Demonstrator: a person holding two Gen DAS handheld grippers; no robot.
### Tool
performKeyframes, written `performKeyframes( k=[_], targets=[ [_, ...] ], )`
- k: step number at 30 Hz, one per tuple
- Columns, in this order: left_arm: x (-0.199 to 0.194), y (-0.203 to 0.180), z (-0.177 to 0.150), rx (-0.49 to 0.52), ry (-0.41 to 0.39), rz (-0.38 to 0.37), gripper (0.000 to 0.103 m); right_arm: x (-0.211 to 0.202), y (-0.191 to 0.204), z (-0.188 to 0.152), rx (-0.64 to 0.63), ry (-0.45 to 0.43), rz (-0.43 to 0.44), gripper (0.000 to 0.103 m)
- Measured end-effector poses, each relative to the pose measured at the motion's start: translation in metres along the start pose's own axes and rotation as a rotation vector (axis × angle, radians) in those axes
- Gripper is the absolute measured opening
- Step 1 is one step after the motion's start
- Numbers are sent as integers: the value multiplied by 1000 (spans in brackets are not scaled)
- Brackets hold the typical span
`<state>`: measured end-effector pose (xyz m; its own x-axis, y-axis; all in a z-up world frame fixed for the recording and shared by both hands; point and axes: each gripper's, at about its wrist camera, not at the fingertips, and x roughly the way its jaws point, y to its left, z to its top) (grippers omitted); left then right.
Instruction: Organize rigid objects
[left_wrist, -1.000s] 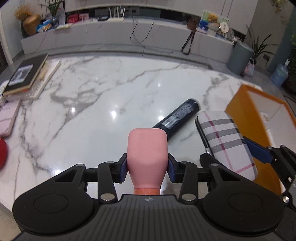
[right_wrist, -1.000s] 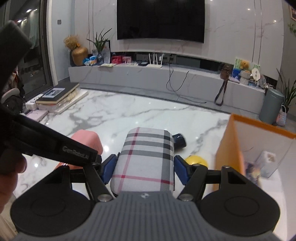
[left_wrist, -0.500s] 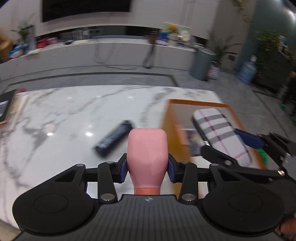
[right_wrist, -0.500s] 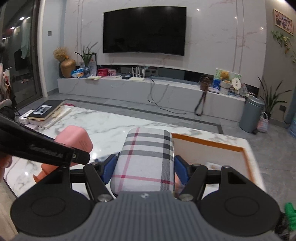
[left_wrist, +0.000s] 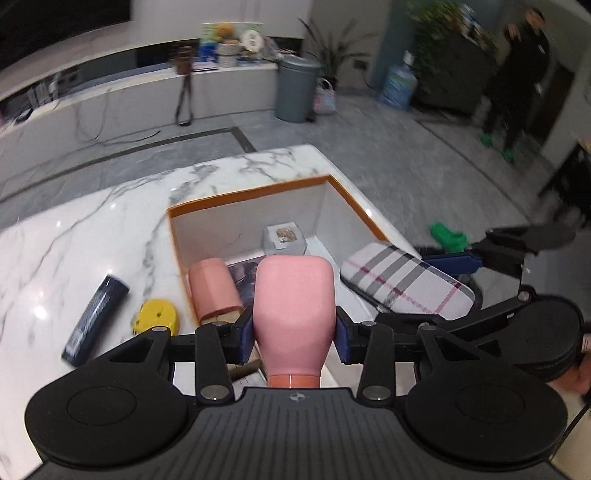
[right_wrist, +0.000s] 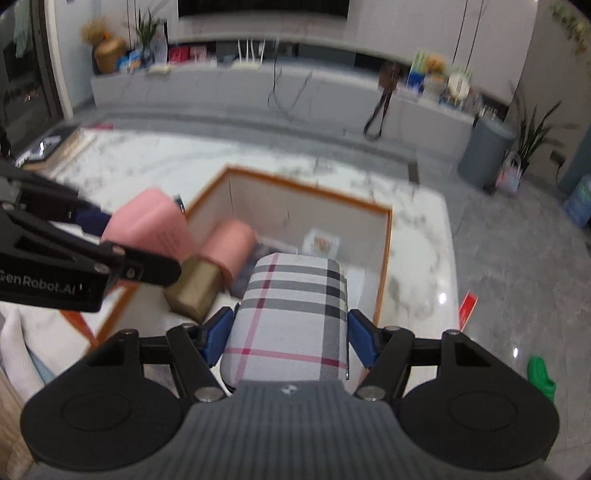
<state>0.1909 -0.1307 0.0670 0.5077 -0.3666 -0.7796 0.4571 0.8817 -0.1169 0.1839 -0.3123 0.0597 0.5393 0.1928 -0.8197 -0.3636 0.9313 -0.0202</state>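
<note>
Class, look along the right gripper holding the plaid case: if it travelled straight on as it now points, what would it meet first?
Probably the inside of the orange-rimmed box: the right gripper and its plaid case aim at the box floor near the small white packet. Depth is unclear.

Black tongs (left_wrist: 294, 341) with blue pads (left_wrist: 246, 339), round silver screws, ribbed grey housing (white "GenRobot.AI" lettering)

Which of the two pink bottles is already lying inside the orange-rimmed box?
The pink bottle with the gold cap, lying on its side in the box. The other pink bottle is clamped in the left hand-held gripper.
</note>
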Motion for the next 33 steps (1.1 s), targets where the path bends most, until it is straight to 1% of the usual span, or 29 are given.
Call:
performKeyframes(
  k=[2,5,9,13,16,18,21,25,28,30,31,33],
  targets=[
    [11,-2,0,48,22,1,47,17,-4,6,4,53,15,66],
    [30,4,2,72,52,17,47,39,-7,11,19,105,-2,66],
    [45,14,6,44,54,39,47,68,-4,23,24,133,-14,66],
    [56,25,14,24,36,50,47,98,-7,37,72,177,-37,66],
    [62,32,19,13,25,44,47,116,-12,44,121,205,-40,66],
    [66,36,21,5,16,48,47,121,-7,46,79,189,-74,66],
    [69,44,24,-38,11,46,47,127,-4,51,69,186,-84,67],
    [65,51,22,-80,-10,42,47,130,1,54,45,221,-87,67],
    [64,53,20,-92,-8,35,47,135,7,54,1,233,-114,67],
    [65,54,20,-98,1,37,47,139,6,54,8,235,-101,67],
    [66,54,21,-98,4,40,47,141,5,54,28,251,-97,67],
    [63,54,19,-101,4,36,47,143,5,52,19,269,-81,67]
  ],
)
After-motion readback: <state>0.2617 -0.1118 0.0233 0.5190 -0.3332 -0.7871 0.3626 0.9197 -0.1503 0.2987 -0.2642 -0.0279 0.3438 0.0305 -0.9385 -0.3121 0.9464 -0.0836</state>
